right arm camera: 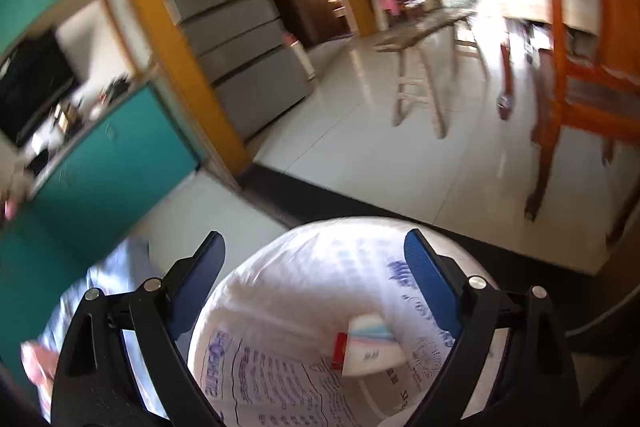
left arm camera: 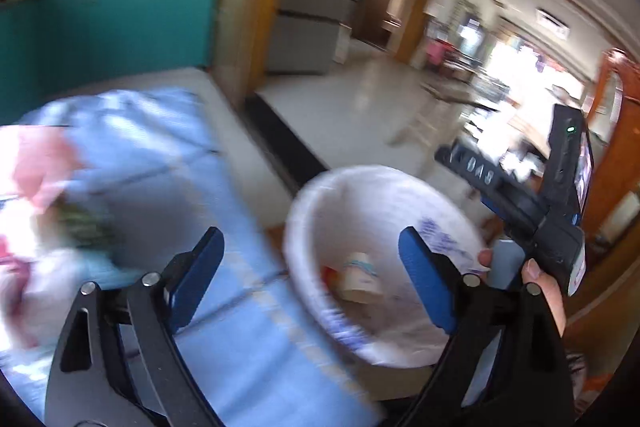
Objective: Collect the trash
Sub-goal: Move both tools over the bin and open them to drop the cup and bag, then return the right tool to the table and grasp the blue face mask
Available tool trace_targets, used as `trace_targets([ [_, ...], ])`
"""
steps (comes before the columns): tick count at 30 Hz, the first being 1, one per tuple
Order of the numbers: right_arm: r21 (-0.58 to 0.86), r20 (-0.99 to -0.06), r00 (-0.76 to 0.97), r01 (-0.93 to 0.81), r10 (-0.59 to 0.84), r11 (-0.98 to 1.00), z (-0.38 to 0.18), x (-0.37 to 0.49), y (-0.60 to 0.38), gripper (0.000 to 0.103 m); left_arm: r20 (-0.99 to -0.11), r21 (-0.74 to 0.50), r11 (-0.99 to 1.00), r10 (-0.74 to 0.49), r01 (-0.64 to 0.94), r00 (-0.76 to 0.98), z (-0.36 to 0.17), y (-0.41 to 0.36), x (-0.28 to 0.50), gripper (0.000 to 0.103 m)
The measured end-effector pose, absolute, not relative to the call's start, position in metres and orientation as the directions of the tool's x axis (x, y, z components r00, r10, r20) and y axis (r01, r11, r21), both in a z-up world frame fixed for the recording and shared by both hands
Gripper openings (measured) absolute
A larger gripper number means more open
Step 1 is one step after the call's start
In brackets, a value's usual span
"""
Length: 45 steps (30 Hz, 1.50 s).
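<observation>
Trash bin point(right arm camera: 320, 327) holds cup point(left arm camera: 360, 277) | left claw point(left arm camera: 310, 279) apart | right claw point(right arm camera: 316, 291) apart

I see a table point(left arm camera: 224, 307) under a light blue checked cloth point(left arm camera: 168, 163), blurred by motion. On its left side lies a heap of pink and white wrappers point(left arm camera: 36, 195) with something greenish in it; I cannot tell what each piece is. Beside the table the pale tiled floor point(right arm camera: 360, 155) carries a bin point(left arm camera: 384, 259) lined with a white printed bag, a wooden stool point(right arm camera: 416, 95) and an orange chair point(right arm camera: 576, 99).
</observation>
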State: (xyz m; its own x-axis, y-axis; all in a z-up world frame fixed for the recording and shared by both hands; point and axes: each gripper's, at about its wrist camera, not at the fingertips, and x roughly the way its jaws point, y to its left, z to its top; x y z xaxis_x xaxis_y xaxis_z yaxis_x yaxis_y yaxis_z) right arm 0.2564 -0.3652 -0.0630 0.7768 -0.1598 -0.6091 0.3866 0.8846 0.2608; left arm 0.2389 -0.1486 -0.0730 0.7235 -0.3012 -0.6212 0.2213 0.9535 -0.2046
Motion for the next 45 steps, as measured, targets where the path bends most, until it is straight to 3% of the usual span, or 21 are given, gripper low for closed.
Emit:
trace_targets([
  [5, 0.03, -0.787, 0.586, 0.348, -0.192, 0.937, -0.101, 0.293, -0.326, 0.093, -0.595, -0.169, 0.983, -0.159, 0.071, 0.788, -0.058, -0.096, 0.203, 0.091],
  [15, -0.125, -0.897, 0.374, 0.296, -0.235, 0.947, -0.157, 0.31, -0.312, 0.093, -0.595, -0.17, 0.984, -0.053, -0.061, 0.802, -0.051, -0.034, 0.174, 0.093],
  [22, 0.032, -0.938, 0.346, 0.142, -0.02, 0.989, -0.17, 0.313, -0.29, 0.093, -0.598, -0.17, 0.983, -0.047, -0.07, 0.8, -0.052, -0.021, 0.158, 0.093],
  [31, 0.058, -0.938, 0.345, 0.083, 0.026, 0.995, -0.169, 0.318, -0.277, 0.093, -0.616, -0.175, 0.977, -0.014, -0.119, 0.788, -0.059, -0.005, 0.15, 0.093],
  [37, 0.235, -0.915, 0.352, 0.065, 0.199, 0.97, -0.161, 0.316, -0.295, 0.092, -0.622, -0.186, 0.973, -0.008, -0.138, 0.783, -0.063, 0.001, 0.149, 0.093],
  [45, 0.242, -0.909, 0.363, 0.067, 0.202, 0.968, -0.158, 0.312, -0.301, 0.092, -0.616, -0.179, 0.973, 0.007, -0.149, 0.788, -0.062, 0.009, 0.143, 0.093],
])
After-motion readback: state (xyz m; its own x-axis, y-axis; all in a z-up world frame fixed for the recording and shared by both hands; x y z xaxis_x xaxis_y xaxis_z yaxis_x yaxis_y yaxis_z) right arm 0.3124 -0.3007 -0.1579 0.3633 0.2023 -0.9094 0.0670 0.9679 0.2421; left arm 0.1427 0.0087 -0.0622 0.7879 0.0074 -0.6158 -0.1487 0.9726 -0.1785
